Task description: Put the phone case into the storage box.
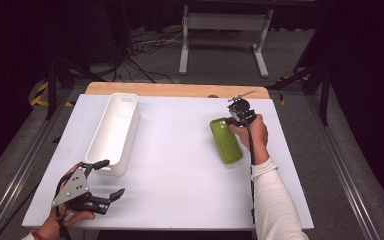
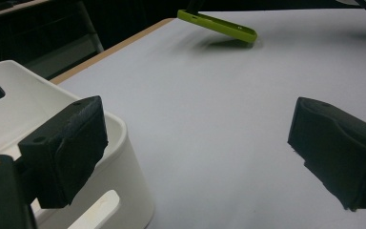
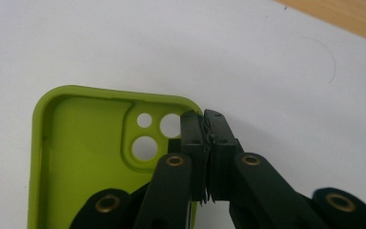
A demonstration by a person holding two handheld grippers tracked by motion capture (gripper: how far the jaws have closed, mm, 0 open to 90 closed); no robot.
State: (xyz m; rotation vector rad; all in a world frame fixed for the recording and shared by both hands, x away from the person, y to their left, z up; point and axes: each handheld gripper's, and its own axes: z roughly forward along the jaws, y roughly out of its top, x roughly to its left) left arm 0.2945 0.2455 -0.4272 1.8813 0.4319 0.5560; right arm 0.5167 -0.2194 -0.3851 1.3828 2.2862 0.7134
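Observation:
A lime green phone case [image 1: 226, 141] lies hollow side up at the right of the white table. My right gripper [image 1: 232, 119] is shut on the case's rim at the corner beside the camera cutouts; in the right gripper view the jaws [image 3: 204, 119] pinch the green side wall [image 3: 86, 143]. Seen from the left gripper view, the case [image 2: 218, 25] is tilted, its gripped end raised off the table. My left gripper [image 1: 113, 177] rests open at the front left, with nothing between its pads [image 2: 66, 152].
A long white bin [image 1: 130, 135] stands at the left, its near corner [image 2: 128, 157] right beside my left jaw. The table's wooden back edge [image 1: 180, 90] runs behind the white sheet. Beyond it are a white desk frame [image 1: 225, 22] and floor cables.

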